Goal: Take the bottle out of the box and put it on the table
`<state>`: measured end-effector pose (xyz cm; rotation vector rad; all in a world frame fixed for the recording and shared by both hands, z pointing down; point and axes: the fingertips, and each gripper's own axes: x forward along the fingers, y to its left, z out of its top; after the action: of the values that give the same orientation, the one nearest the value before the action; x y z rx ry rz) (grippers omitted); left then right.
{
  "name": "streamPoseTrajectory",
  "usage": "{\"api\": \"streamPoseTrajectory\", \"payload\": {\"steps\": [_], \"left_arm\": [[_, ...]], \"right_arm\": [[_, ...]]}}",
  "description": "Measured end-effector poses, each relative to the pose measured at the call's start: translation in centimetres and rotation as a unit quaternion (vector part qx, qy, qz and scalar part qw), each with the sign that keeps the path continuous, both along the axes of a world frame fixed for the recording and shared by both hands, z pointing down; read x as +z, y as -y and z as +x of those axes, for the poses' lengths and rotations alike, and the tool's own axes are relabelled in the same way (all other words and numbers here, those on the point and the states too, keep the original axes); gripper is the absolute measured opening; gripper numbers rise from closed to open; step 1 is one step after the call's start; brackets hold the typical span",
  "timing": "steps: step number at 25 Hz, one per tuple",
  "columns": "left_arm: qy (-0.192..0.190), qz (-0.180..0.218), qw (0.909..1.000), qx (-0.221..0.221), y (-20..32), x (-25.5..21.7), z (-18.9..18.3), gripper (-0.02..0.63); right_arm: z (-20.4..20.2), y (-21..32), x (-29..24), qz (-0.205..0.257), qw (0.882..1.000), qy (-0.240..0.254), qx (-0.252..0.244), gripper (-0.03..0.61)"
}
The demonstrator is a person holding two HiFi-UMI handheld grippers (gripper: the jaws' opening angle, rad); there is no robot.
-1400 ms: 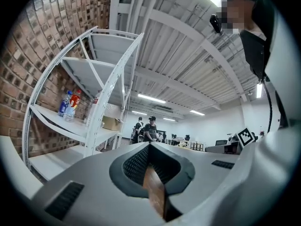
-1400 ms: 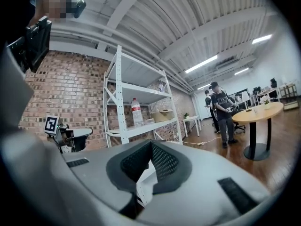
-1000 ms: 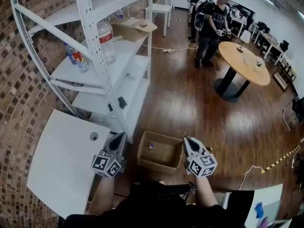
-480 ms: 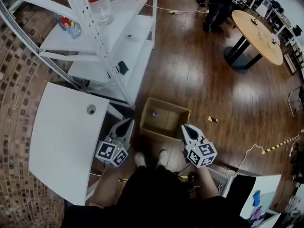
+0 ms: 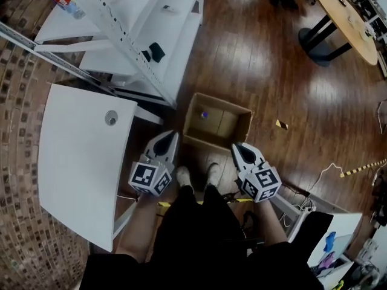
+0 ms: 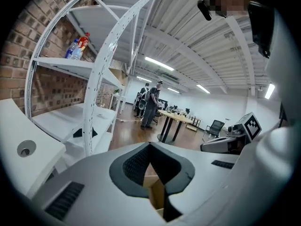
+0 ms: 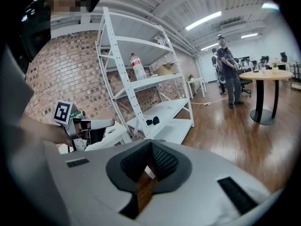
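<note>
Head view looks steeply down on the open cardboard box (image 5: 227, 125) standing on the wooden floor (image 5: 272, 71). The bottle (image 5: 205, 115) is inside the box, near its far left corner, and shows only as a small purple top. The left gripper (image 5: 173, 135) is just beside the box's near left corner and the right gripper (image 5: 235, 146) is at its near right corner. Neither reaches into the box. The person's shoes (image 5: 183, 175) stand just on the near side of the box, between the two grippers.

Only the gripper views show the jaws. The left gripper's jaws are closed tip to tip with nothing held, and a strip of the box's cardboard shows through the slot below them. The right gripper's jaws are likewise closed and empty, with floorboards showing through the slot. These views also show people standing well beyond the box by a round table (image 7: 273, 74), which the head view cuts off.

The white tabletop (image 5: 72, 162) lies left of the box, its edge just past the left gripper. The white shelf rack (image 5: 139, 35) stands close behind the box's far left corner. Right of the box the floor is open.
</note>
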<state>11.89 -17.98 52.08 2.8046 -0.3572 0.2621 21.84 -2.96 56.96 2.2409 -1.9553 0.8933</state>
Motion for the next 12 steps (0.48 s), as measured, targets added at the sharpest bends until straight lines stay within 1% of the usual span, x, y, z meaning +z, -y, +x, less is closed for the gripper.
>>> {"api": "streamPoseTrajectory", "payload": {"steps": [3, 6, 8, 10, 12], "left_arm": [[0.012, -0.007, 0.9999, 0.007, 0.3, 1.9, 0.3, 0.002], [0.025, -0.012, 0.9995, 0.015, 0.6, 4.8, 1.0, 0.002], [0.034, -0.014, 0.9991, 0.018, 1.0, 7.2, 1.5, 0.002], [0.039, -0.022, 0.9989, 0.018, 1.2, 9.9, 1.6, 0.002], [0.04, -0.025, 0.9987, 0.018, 1.6, 13.2, 1.8, 0.002]], "right_arm": [[0.6, 0.6, 2.0, -0.011, 1.0, 0.003, -0.007, 0.005], [1.7, 1.5, 4.8, -0.023, 1.0, 0.006, -0.011, 0.005], [2.1, 2.1, 7.2, -0.031, 0.999, 0.005, -0.014, 0.013], [2.2, 2.4, 9.8, -0.038, 0.999, 0.004, -0.016, 0.043], [2.5, 2.8, 12.9, -0.039, 0.999, -0.002, -0.016, 0.043]]}}
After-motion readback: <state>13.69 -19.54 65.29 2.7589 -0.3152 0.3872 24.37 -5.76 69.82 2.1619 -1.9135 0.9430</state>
